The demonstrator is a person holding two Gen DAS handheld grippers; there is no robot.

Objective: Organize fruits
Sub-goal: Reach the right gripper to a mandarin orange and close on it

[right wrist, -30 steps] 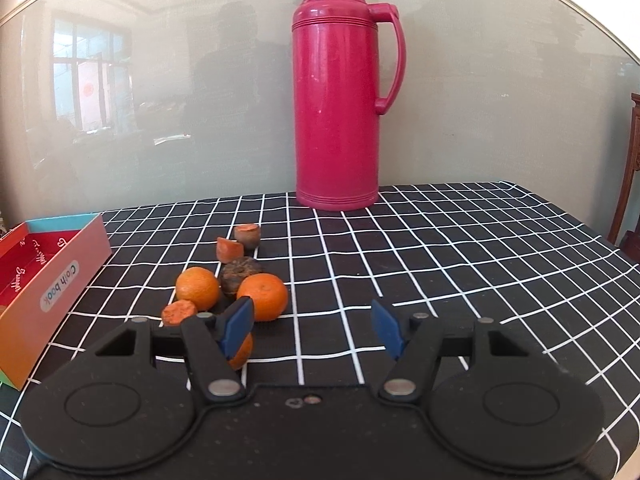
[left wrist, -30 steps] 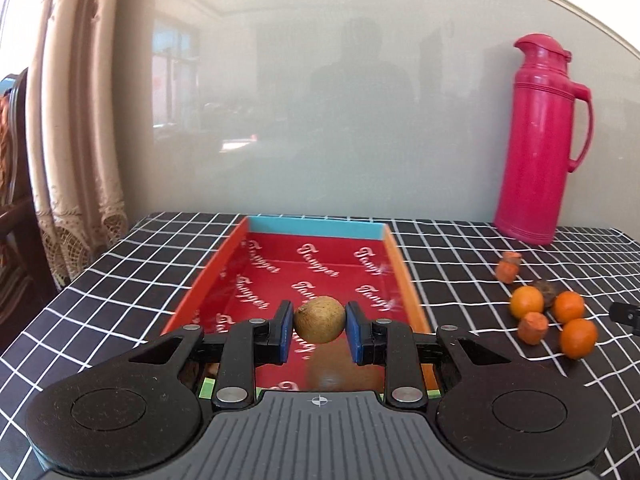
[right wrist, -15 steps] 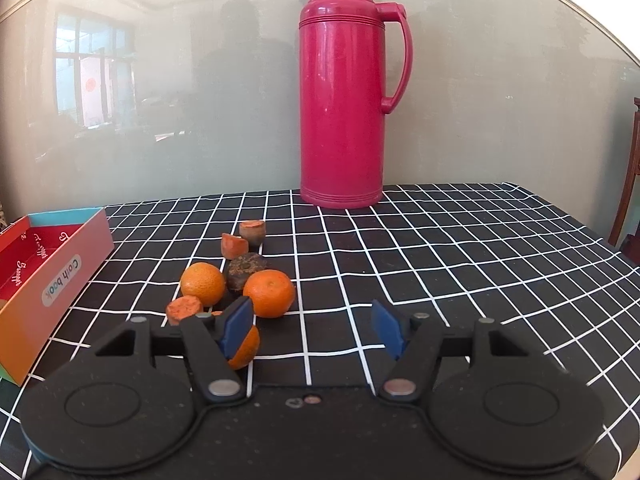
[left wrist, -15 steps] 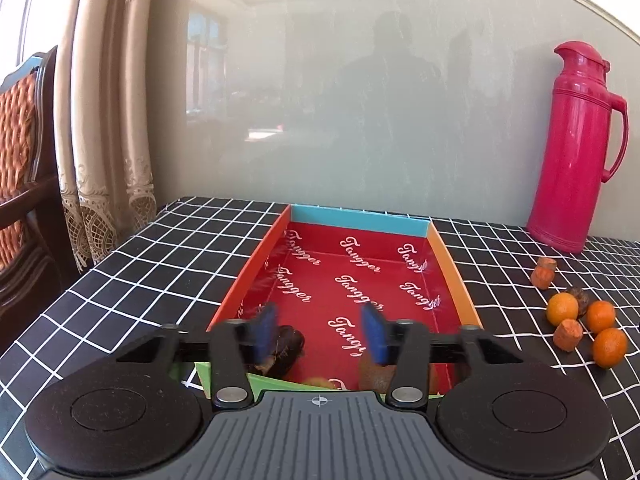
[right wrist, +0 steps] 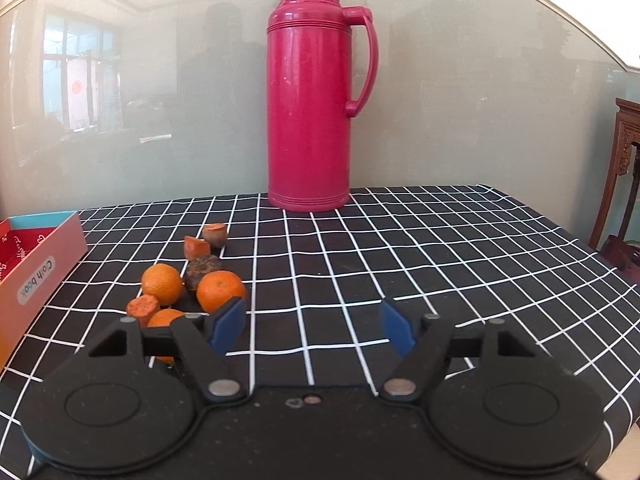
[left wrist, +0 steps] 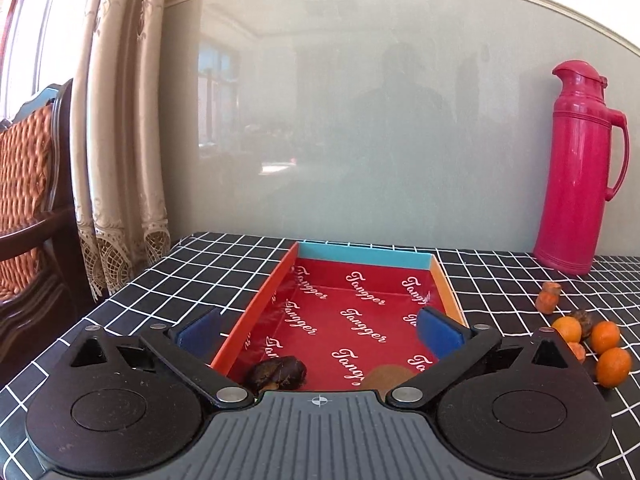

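Released: round brown fruit (left wrist: 386, 376), pinched between left gripper (left wrist: 318, 330) pads a second ago, now lies on red floor of box (left wrist: 448, 292) at near end, right of dark wrinkled fruit (left wrist: 278, 372). Left jaws just swung fully wide, nothing between. Right gripper (right wrist: 312, 322) jaws just opened further, empty, over checked tablecloth (right wrist: 440, 248). Oranges (right wrist: 220, 290) and cut pieces cluster just left of its left pad. Pink thermos (right wrist: 312, 96) far behind, upright.

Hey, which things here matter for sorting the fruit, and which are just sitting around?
For the job: red-lined cardboard box; dark brown wrinkled fruit and tan round fruit inside it; round orange tangerines on the checked tablecloth.
Lying about: tall pink plastic thermos; lace curtain; wooden chair.
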